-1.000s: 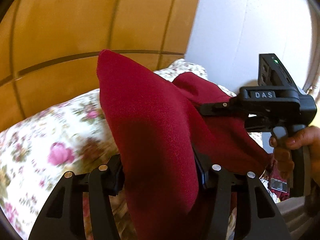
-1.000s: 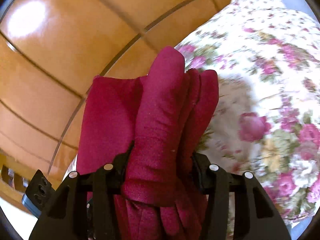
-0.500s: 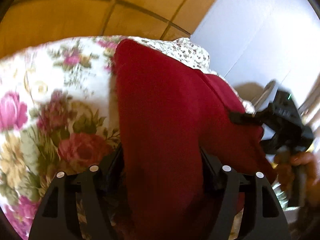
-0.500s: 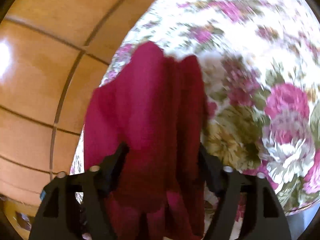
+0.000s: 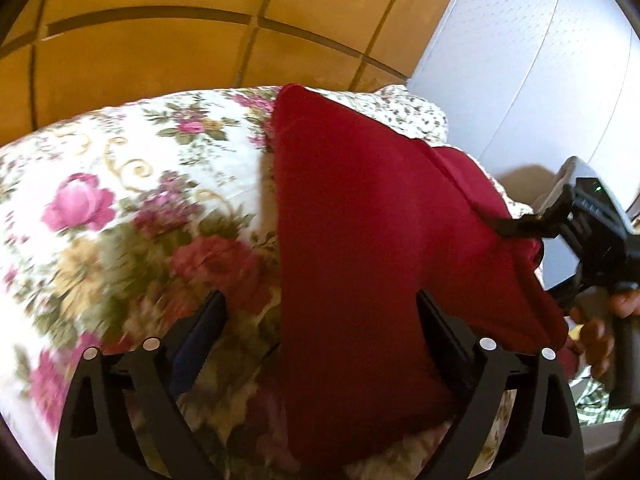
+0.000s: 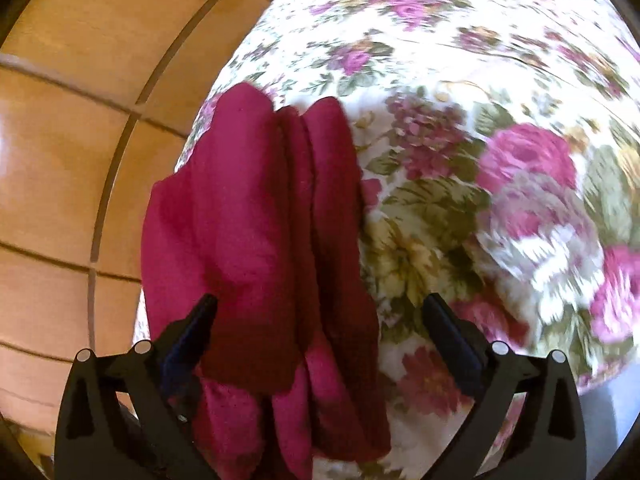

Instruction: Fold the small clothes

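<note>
A dark red garment (image 5: 360, 240) lies folded in layers on a floral tablecloth (image 5: 120, 200). My left gripper (image 5: 320, 312) is open, its fingers spread wide apart with the red cloth lying loose between them. My right gripper (image 6: 320, 312) is open too, its fingers wide on either side of the garment's bunched folds (image 6: 272, 220). The right gripper also shows in the left wrist view (image 5: 516, 228), its fingertips at the garment's right edge, with a hand on its handle.
The floral cloth (image 6: 480, 160) covers a table that ends near a tan tiled floor (image 6: 80, 120). A white wall panel (image 5: 540, 60) stands at the right in the left wrist view. A pale grey object (image 5: 568, 176) sits beyond the right gripper.
Both grippers have opened from their grip on the red garment. The garment has come down from hanging in the air onto the floral cloth.
</note>
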Demonstrator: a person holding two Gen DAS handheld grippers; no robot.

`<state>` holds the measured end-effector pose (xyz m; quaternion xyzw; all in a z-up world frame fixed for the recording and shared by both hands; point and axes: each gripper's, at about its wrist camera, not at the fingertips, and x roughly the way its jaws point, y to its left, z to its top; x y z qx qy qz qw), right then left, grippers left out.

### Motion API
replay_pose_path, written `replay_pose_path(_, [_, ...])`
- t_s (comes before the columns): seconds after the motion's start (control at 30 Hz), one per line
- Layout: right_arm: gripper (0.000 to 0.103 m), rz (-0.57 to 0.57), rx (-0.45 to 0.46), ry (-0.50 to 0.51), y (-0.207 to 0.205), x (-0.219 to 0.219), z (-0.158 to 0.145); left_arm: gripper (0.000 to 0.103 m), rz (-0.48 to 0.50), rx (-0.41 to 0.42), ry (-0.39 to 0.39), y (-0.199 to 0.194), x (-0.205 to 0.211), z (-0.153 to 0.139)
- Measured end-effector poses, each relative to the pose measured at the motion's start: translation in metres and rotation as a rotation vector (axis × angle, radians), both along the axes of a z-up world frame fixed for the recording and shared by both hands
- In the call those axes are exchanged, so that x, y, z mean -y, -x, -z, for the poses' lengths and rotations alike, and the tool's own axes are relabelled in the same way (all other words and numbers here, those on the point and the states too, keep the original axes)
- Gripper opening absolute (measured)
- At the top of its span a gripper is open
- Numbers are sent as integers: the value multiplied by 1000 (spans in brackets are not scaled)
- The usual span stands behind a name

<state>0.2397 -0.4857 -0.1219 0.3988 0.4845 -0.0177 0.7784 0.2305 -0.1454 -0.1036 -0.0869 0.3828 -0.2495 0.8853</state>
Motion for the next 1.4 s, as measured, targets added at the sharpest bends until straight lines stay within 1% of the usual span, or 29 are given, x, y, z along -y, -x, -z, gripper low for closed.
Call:
replay_pose_path(0.1, [101,22,-40,20,10,0,-2,96,-31,-1,-24,10,-5,2])
replay_pose_path(0.27, [101,15,-64,117,29,2,-14,97,-64,-3,-46,23,-13,2])
replay_pose_path(0.37, [101,41,-30,167,43,8,-32,97,-90,6,-59,33,-17,-2])
replay_pose_path(0.5, [101,35,11,305,63,6,-59,98,-128,13,-67,54,-21,-12])
replay_pose_path(0.63, [101,4,40,371,81,-10,-74,99,-143,7,-121,74,-16,-23])
replay_pose_path(0.73, [101,-24,49,421,95,-31,-78,99,-180,58,-137,90,-14,-36])
replay_pose_path(0.87, [101,-65,101,474,113,-60,-84,99,-216,89,-153,103,-16,-54])
replay_pose_path(0.93, [101,-80,132,485,122,-70,-87,99,-257,116,-186,110,-18,-64])
replay_pose_path(1.0, [101,-87,165,524,133,-80,-91,99,-286,135,-219,118,-19,-71])
replay_pose_path(1.07, [101,-96,192,561,142,-91,-93,99,-288,134,-235,124,-20,-76])
replay_pose_path(1.17, [101,-122,219,621,154,-107,-92,99,-289,134,-238,132,-24,-82])
replay_pose_path(1.27, [101,-144,235,652,160,-117,-90,99,-337,172,-262,143,-27,-88])
replay_pose_path(1.4, [101,-151,271,699,171,-128,-91,99,-378,191,-309,150,-28,-96])
